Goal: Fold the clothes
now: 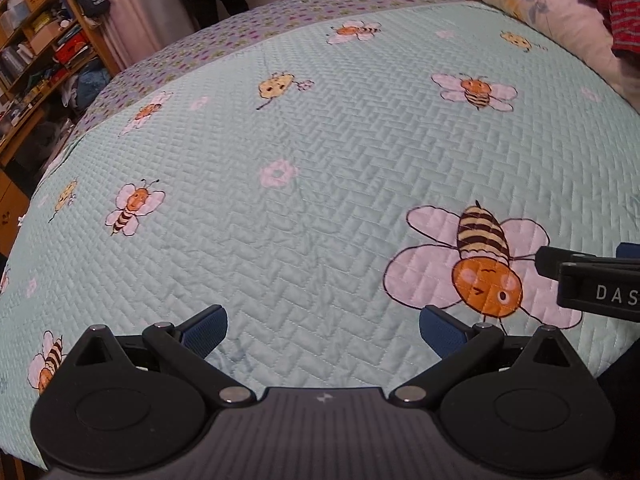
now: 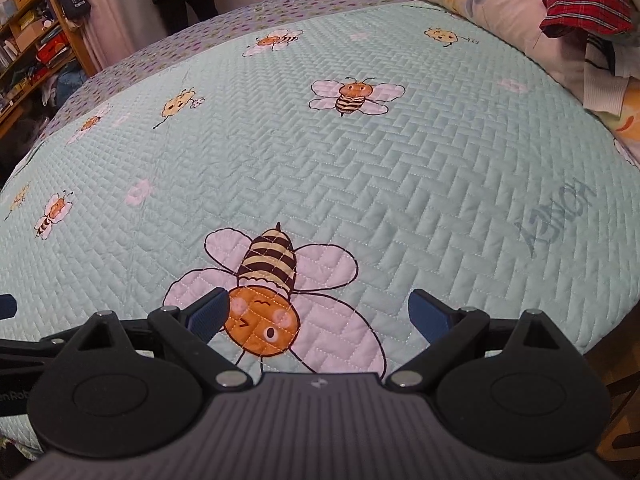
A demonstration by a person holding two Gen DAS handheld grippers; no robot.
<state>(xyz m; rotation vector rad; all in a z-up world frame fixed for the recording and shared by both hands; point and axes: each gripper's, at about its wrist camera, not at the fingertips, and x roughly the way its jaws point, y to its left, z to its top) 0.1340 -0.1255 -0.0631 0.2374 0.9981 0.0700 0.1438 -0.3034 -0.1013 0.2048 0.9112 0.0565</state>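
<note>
**Nothing in the tongs, and the clothes well out of reach**

Plainly, the main risk is a poor first pick. The clothes [image 2: 580, 4], a jumbled heap with a red plaid garment on top, sit at about 1 o'clock in the right wrist view, resting on a floral duvet [image 2: 488, 12] at the far corner of the bed, well apart from both tools. Because the pieces are tangled together, a pinch into the heap could likely lift several at once or drag a neighbour off the bed edge. A low approach could also snag the quilted bee bedspread [image 1: 304, 216] instead of a garment, since it is soft and puckers along its stitching.

The left tongs [image 1: 323, 330] hover just above the bedspread, spread wide and empty, pointing toward 12 o'clock across the bare middle of the bed. The right tongs [image 2: 318, 316] are likewise spread wide with nothing between them, poised over the large printed bee [image 2: 264, 304]. They hang just beside each other: the right tool's tip shows at 3 o'clock in the left wrist view. A bookshelf [image 1: 36, 52] stands at 10 o'clock beyond the bed.
</note>
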